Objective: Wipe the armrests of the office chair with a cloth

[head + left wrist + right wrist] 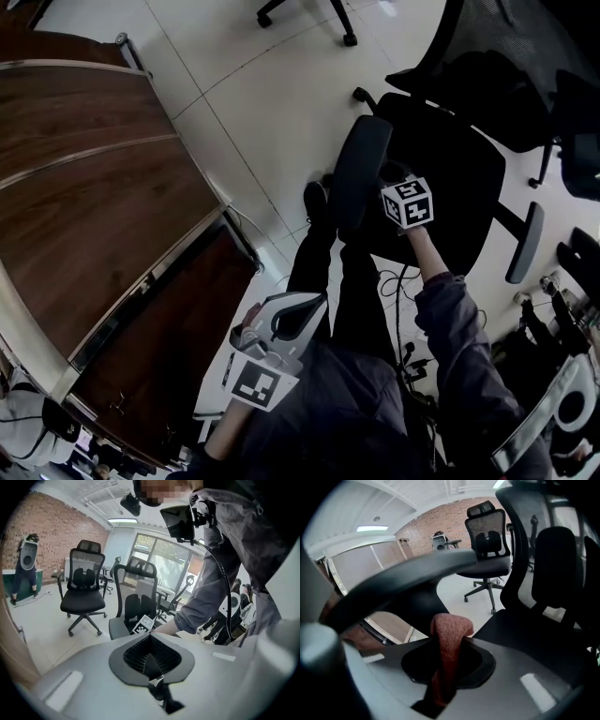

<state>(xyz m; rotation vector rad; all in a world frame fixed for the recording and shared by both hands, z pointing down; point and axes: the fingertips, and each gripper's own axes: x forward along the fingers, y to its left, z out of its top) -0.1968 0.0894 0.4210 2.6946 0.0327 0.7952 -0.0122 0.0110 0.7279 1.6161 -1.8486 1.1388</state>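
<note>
The black office chair [450, 178] stands in front of me, its near armrest [361, 169] a long dark pad and the far armrest [525, 242] on the other side. My right gripper [386, 180] is right beside the near armrest and is shut on a reddish-brown cloth [450, 639]. In the right gripper view the armrest [408, 576] arcs just above and beyond the cloth; whether they touch I cannot tell. My left gripper [314, 307] is held back by my legs, shut with nothing in it [151, 644].
A large wooden desk [94, 206] fills the left of the head view. Cables [401, 281] lie on the tiled floor under the chair. Other black office chairs [84, 597] stand across the room, and another chair's base [309, 14] is at the top.
</note>
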